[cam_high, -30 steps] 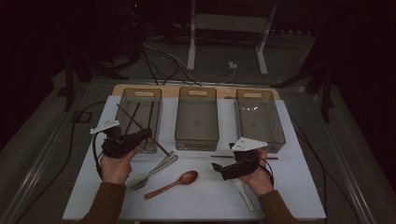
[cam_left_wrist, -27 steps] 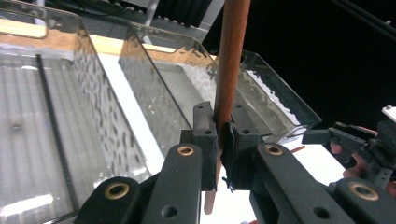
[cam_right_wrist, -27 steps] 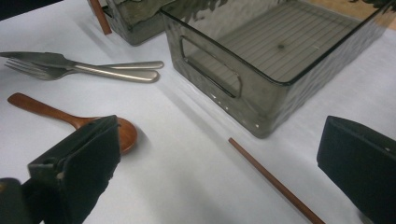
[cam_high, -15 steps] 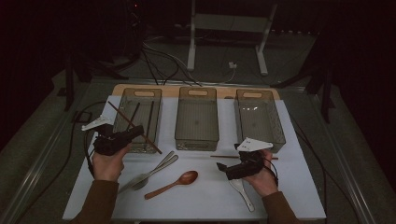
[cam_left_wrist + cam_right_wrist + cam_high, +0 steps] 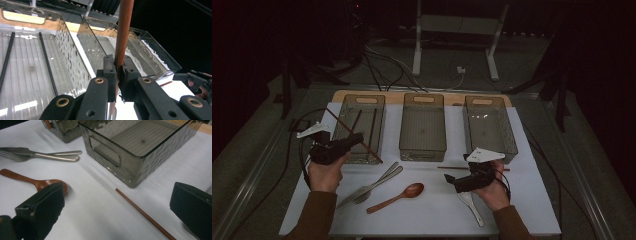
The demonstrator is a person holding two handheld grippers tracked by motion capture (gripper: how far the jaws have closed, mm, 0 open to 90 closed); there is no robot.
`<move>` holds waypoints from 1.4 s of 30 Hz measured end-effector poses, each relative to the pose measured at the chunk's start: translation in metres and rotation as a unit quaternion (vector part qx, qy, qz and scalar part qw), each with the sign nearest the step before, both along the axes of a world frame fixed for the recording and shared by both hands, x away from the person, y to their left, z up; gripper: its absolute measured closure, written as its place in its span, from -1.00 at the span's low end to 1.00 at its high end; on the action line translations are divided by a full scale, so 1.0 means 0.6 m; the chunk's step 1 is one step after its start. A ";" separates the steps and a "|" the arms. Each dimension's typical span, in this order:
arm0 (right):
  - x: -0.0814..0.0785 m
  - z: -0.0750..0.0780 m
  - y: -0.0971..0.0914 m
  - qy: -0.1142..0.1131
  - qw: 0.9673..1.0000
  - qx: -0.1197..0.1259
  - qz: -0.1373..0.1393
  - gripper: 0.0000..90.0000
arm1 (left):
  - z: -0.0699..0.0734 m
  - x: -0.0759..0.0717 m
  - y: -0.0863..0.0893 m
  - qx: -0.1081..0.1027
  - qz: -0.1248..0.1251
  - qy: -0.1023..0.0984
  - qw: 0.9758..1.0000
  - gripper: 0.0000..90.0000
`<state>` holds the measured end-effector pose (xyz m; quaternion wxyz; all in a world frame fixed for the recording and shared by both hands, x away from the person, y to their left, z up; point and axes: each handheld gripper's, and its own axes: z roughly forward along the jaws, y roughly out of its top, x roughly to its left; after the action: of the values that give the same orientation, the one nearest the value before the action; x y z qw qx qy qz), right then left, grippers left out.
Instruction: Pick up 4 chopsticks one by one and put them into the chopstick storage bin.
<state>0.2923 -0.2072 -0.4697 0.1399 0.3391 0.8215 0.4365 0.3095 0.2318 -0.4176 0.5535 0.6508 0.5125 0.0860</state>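
Observation:
My left gripper point(image 5: 356, 140) is shut on a brown chopstick point(image 5: 343, 125), held slanting over the front of the left clear bin point(image 5: 347, 107). In the left gripper view the chopstick point(image 5: 124, 32) rises between the closed jaws, and two black chopsticks point(image 5: 46, 67) lie inside that bin. My right gripper point(image 5: 451, 180) is open low over the white mat. Its jaws point(image 5: 117, 205) straddle the end of a second brown chopstick point(image 5: 145, 215), which lies flat on the mat point(image 5: 472, 168) without touching them.
An empty middle bin point(image 5: 423, 150) and right bin point(image 5: 512, 142) stand on the mat. A metal fork and knife point(image 5: 372, 185), a wooden spoon point(image 5: 397, 196) and a white ceramic spoon point(image 5: 473, 204) lie in front. Cables trail off the left edge.
My left gripper has shifted a little to the left with the brown chopstick still in it. The right gripper has barely moved.

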 end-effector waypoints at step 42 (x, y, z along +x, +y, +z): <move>-0.002 -0.004 -0.011 0.002 1.000 0.014 -0.004 -1.00 | -0.022 0.138 -0.006 0.043 0.065 0.025 0.997 0.89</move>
<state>0.2909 -0.2136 -0.4721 0.1353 0.3453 0.8141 0.4468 0.3922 0.2281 -0.4310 0.5055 0.6413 0.5629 0.1274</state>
